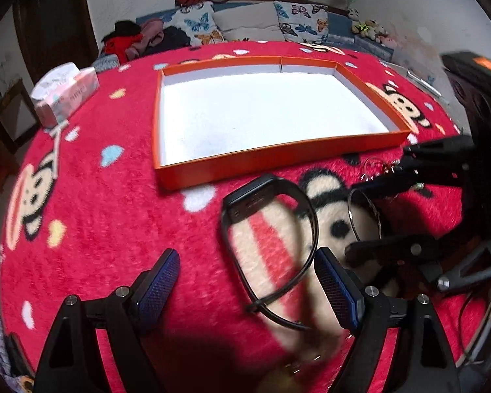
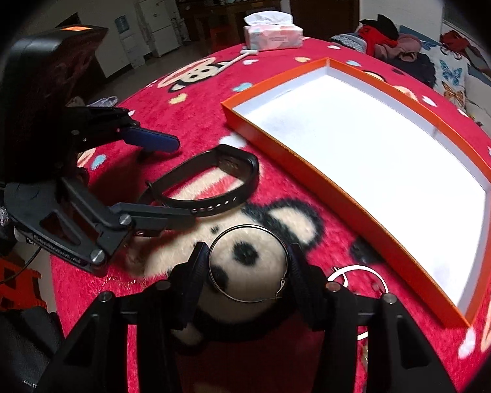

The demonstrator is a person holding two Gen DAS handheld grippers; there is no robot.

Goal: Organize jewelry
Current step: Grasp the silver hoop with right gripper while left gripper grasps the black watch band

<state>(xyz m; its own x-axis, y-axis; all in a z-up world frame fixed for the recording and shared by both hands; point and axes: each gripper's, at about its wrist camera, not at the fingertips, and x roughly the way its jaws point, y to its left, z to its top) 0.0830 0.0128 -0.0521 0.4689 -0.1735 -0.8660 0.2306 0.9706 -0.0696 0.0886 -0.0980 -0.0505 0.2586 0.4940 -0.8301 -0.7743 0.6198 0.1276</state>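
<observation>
in the left wrist view the left gripper (image 1: 247, 281) stands wide open over the red cartoon blanket (image 1: 98, 203), holding nothing, with the black watch band (image 1: 268, 226) lying between its blue pads, close to the right one, and the empty orange tray (image 1: 311, 155) just beyond. in the right wrist view the right gripper (image 2: 248, 270) is half closed, its pads pressing both sides of a thin silver hoop (image 2: 248, 263), and another ring (image 2: 360, 270) lies just to its right near the tray wall.
</observation>
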